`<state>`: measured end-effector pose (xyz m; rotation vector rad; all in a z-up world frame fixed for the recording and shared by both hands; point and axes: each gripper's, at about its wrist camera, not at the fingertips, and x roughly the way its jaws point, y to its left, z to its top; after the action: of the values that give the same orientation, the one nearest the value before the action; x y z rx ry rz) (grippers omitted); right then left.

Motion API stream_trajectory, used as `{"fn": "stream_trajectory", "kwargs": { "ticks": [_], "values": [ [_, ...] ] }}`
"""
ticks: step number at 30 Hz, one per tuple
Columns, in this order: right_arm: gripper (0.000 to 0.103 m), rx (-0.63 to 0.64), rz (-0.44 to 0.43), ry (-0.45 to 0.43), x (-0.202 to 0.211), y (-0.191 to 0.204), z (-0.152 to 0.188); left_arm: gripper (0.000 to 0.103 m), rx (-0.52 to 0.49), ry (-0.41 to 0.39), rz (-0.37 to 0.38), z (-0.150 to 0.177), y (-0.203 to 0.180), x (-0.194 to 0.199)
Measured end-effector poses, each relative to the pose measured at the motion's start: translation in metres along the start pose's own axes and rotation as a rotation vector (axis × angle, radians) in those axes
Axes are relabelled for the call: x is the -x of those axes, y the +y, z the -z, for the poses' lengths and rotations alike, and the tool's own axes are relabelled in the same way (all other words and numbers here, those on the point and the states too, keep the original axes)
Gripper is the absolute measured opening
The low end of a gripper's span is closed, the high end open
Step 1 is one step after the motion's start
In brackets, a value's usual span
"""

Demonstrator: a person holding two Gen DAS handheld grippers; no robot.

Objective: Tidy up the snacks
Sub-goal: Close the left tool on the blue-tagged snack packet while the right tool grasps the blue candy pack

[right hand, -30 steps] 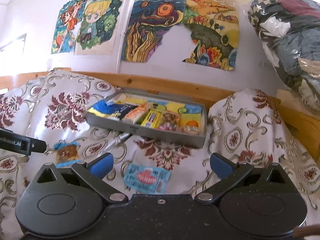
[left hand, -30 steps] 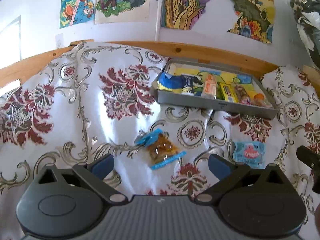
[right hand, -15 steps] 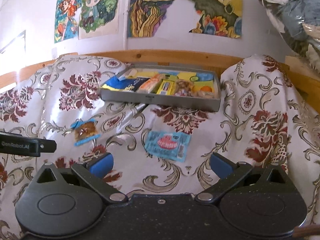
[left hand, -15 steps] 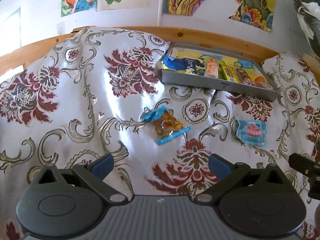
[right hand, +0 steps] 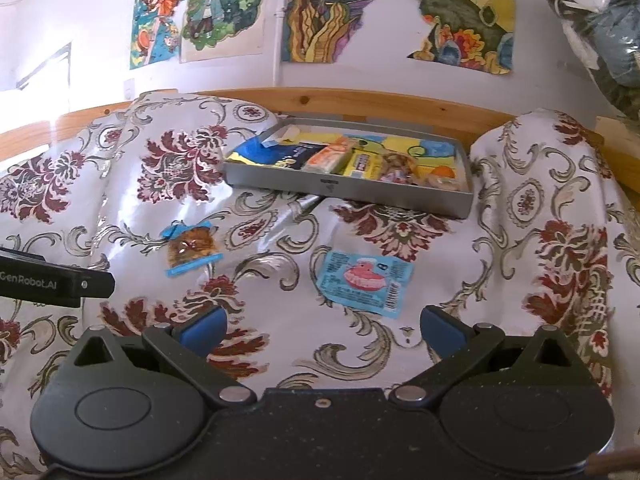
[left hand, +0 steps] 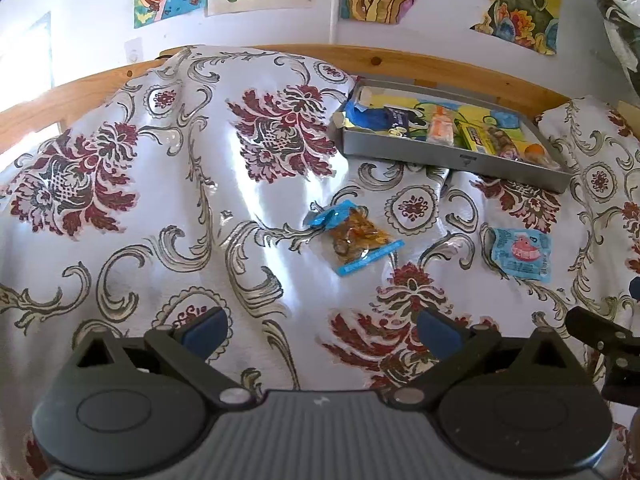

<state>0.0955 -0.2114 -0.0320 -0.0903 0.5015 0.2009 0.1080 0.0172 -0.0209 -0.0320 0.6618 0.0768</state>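
A grey tray holding several wrapped snacks rests at the back of the patterned cloth. Two loose packets lie in front of it: a clear one with blue ends and brown contents, and a light blue one with a pink picture. My left gripper is open, a little short of the clear packet. My right gripper is open too, just short of the blue packet. Nothing sits between either pair of fingers.
A white cloth with red flowers covers the bumpy surface. A wooden rail runs behind the tray, under a wall of drawings. Bagged clothes hang at the upper right. The other gripper's black body shows at the left edge.
Both grippers have pulled back and tilted down, so the tray and both packets sit higher and farther in each view. Both stay open; nothing on the cloth has moved.
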Motion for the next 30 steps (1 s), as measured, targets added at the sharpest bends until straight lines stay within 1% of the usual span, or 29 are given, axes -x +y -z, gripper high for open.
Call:
{"fn": "stream_trajectory", "kwargs": {
  "ticks": [9,16,22,26,30],
  "values": [
    [0.102,0.013,-0.038,-0.007,-0.001,0.008,-0.003,0.102,-0.004,0.005,-0.029,0.001,0.008,0.001],
    [0.102,0.028,-0.058,-0.011,-0.002,0.013,-0.003,0.102,-0.041,0.006,-0.038,0.004,0.012,0.001],
    [0.102,0.048,-0.081,-0.017,-0.004,0.019,-0.002,0.102,-0.042,0.006,-0.043,0.002,0.016,0.000],
    [0.102,0.064,-0.085,-0.021,-0.005,0.022,-0.001,0.102,-0.049,0.000,-0.039,-0.002,0.016,-0.004],
    [0.102,0.063,-0.070,-0.019,-0.010,0.020,-0.001,0.102,-0.047,-0.012,-0.015,-0.010,0.014,-0.010]
  ]
}}
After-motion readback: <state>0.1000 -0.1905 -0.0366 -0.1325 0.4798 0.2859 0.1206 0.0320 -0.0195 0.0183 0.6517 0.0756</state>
